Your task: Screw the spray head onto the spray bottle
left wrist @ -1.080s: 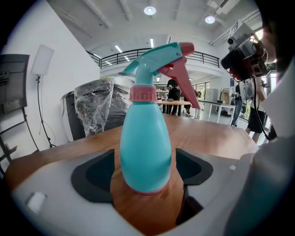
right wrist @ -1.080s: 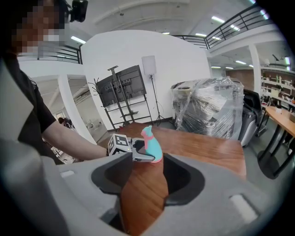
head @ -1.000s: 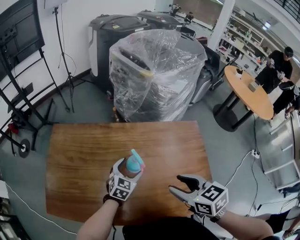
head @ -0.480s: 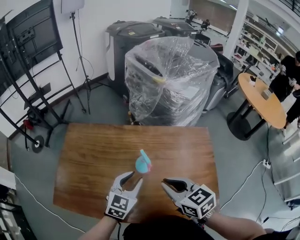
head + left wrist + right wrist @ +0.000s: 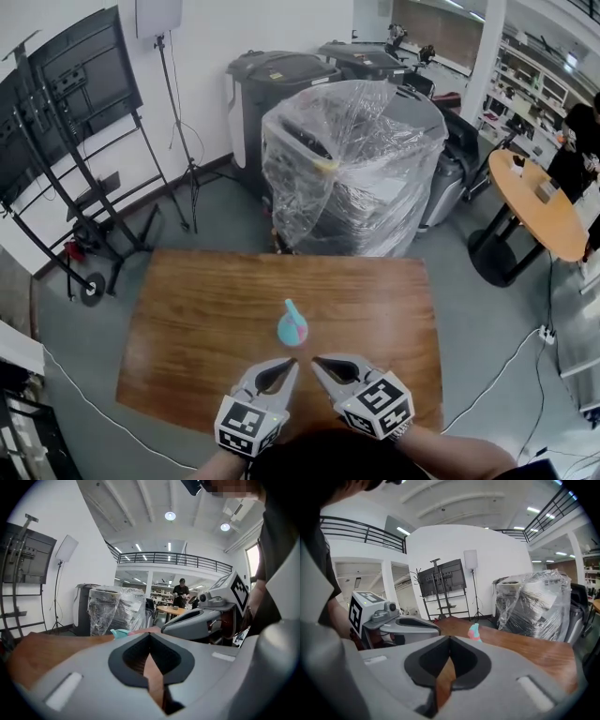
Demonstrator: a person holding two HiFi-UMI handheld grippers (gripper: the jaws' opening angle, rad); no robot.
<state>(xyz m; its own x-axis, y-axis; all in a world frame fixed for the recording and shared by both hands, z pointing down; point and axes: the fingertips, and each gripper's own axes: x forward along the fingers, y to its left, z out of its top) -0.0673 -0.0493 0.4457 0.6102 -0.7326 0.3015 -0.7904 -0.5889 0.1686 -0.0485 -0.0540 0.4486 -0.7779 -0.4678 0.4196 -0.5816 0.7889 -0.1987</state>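
A small teal spray bottle (image 5: 292, 330) stands upright near the middle of the brown wooden table (image 5: 187, 309), a little toward the near edge, with a pale blue and pink spray head (image 5: 292, 310) on top; I cannot tell how tightly the head is seated. Nothing touches the bottle. Just on its near side, the left gripper (image 5: 287, 367) and the right gripper (image 5: 319, 363), both grey with marker cubes, hang side by side above the near part of the table, their tips angled in toward each other and close together, short of the bottle. The left gripper's jaws have just been closing and now meet tip to tip with nothing between them, only the wood showing through the gap behind the tips. The right gripper's jaws have also just been closing and are pressed together, likewise empty. Beyond the far edge of the table stands a bulky machine wrapped in clear plastic film (image 5: 352, 169). A black wheeled stand with a screen (image 5: 66, 103) stands to the far left, and a round orange table (image 5: 539, 202) to the far right.
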